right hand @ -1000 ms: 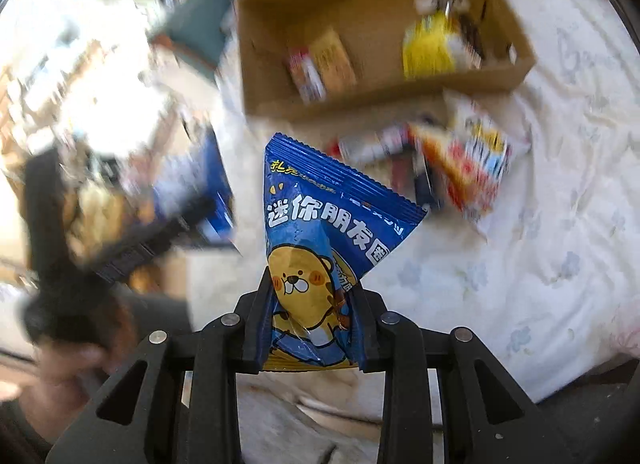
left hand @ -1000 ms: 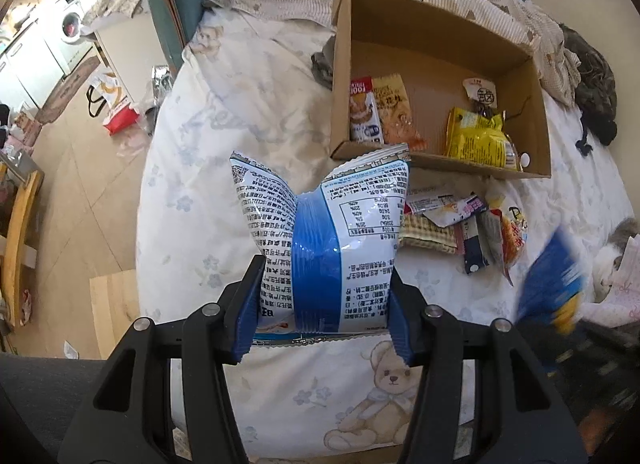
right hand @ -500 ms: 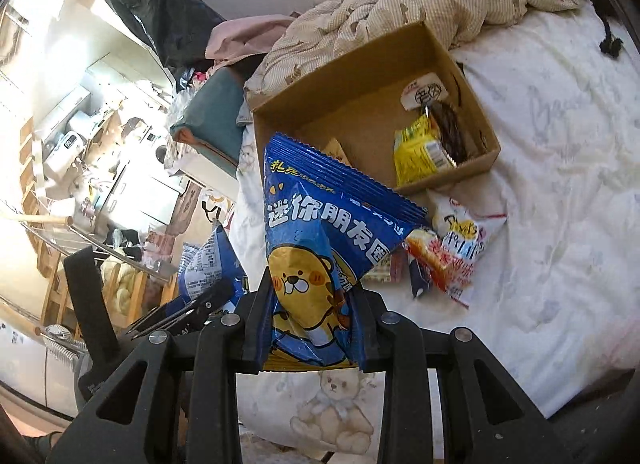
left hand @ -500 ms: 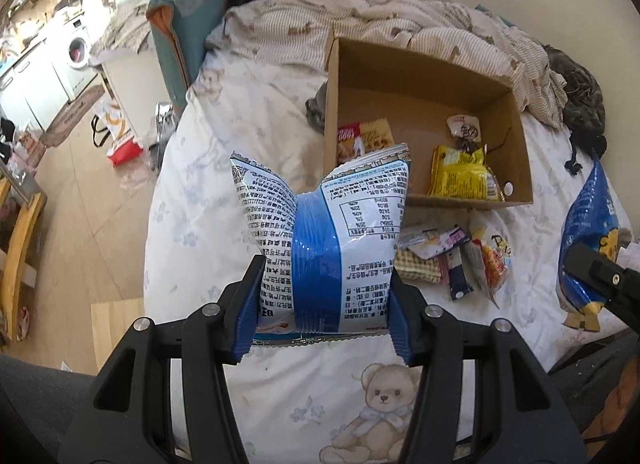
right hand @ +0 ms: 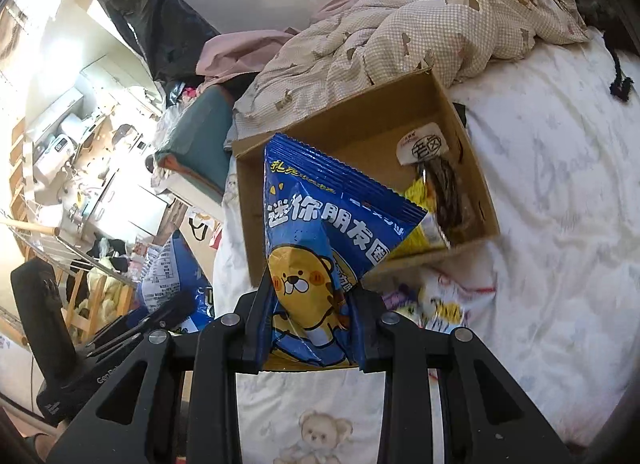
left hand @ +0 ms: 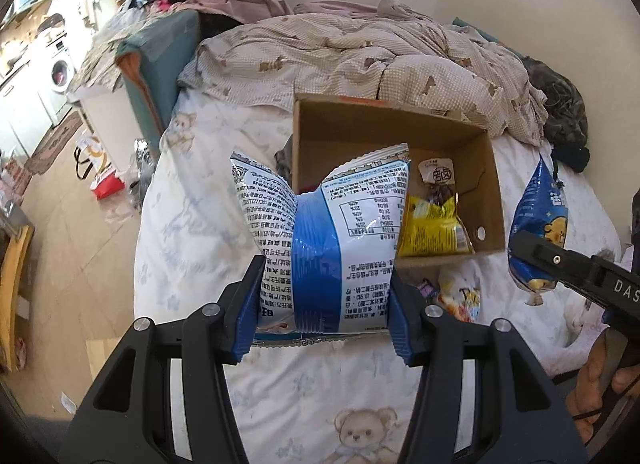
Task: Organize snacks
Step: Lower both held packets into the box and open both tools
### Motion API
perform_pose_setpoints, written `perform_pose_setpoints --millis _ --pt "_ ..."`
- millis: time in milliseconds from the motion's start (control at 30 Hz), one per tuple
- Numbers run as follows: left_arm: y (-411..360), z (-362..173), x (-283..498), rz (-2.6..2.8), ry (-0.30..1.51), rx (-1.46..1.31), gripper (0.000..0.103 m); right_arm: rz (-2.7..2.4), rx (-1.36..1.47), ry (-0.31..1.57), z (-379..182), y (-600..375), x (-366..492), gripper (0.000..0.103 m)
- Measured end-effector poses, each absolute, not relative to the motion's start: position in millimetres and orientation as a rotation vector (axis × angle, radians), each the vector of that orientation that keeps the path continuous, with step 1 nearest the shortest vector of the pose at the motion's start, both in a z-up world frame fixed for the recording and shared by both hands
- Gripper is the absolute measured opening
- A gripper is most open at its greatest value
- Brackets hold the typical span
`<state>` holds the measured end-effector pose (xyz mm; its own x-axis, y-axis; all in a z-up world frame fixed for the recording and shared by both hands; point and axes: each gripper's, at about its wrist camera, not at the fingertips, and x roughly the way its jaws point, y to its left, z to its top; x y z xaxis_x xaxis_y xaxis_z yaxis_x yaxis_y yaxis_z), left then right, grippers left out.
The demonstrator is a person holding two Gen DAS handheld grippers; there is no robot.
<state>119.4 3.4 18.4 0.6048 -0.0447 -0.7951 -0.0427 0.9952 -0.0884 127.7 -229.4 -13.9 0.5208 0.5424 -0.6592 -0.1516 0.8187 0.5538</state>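
Left wrist view: both hands had risen since the earlier frame, bringing the cardboard box [left hand: 490, 168] farther off; the left gripper [left hand: 322, 304] pinched a white-and-blue snack bag [left hand: 332, 232], hiding the box's left contents. Right wrist view: the right gripper [right hand: 310, 324] pinched a blue bear-print packet [right hand: 320, 240] near the box [right hand: 360, 120]; loose snacks [right hand: 444, 304] beyond were blurred.

Box [left hand: 492, 184] on bed [left hand: 192, 232], before quilt [left hand: 360, 52]; loose packets [left hand: 460, 296] before box.
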Motion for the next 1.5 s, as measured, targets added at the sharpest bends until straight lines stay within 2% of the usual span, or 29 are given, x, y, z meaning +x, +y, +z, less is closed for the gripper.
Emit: perform_pose_setpoints --millis 467,1200,1233,1333,1367,1433,1500 --pt "-23 -12 202 -0.072 0.907 -0.044 0.050 0.354 0.313 1.022 -46 -215 209 0.033" --pt "-12 -39 219 -0.058 0.956 -0.126 0.052 0.346 0.440 1.127 -78 -221 232 0.038" --pt "-12 -40 219 -0.061 0.960 -0.126 0.052 0.347 0.442 1.129 -78 -221 232 0.040" --pt "-14 -42 219 -0.076 0.973 -0.119 0.055 0.351 0.443 1.116 -76 -219 232 0.058" --pt "-14 -42 219 -0.078 0.976 -0.117 0.055 0.351 0.439 1.105 -74 -219 231 0.059" --pt "-15 -42 218 -0.069 0.977 -0.110 0.062 0.353 0.426 1.089 -71 -218 230 0.062" --pt "-14 -40 216 -0.061 0.966 -0.110 0.079 0.352 0.421 1.083 -70 -218 230 0.069"
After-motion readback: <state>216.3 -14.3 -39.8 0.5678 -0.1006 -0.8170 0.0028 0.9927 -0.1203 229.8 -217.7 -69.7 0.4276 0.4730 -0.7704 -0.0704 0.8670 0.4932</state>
